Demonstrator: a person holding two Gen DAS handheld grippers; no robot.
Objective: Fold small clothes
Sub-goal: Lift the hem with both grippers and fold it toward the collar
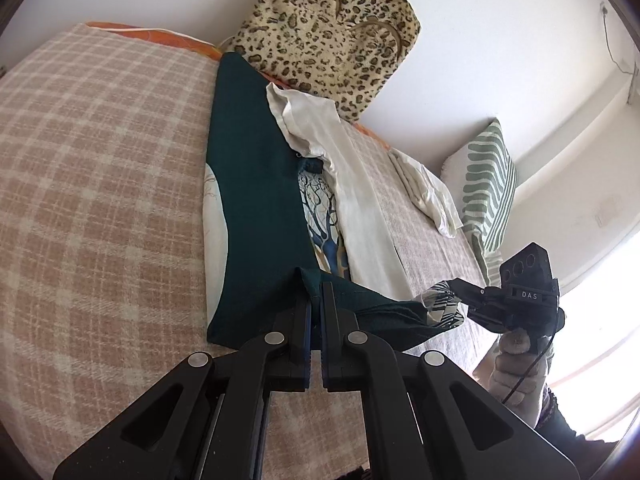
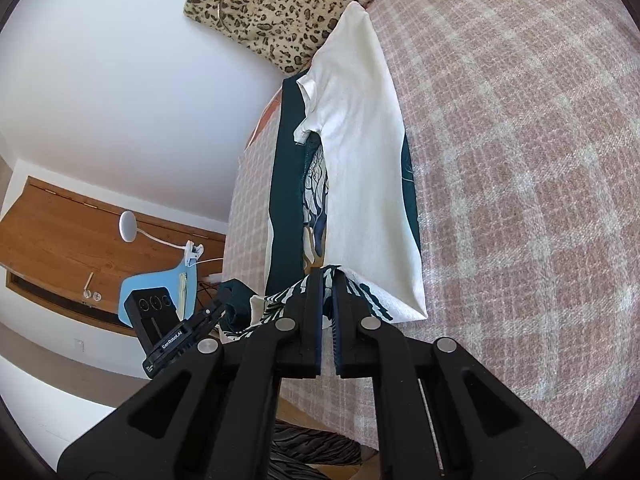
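On a plaid blanket (image 1: pixel 100 184), the left gripper (image 1: pixel 316 304) and right gripper (image 2: pixel 328 280) each clench a near corner of a dark green printed garment (image 1: pixel 256 200), which lies beside a cream T-shirt (image 2: pixel 360 140) below a leopard-print bag (image 1: pixel 328 32).

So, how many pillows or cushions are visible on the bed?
2: the leopard-print cushion against the wall behind the shirt, and the green-striped pillow at the bed's right end. Others may be hidden.
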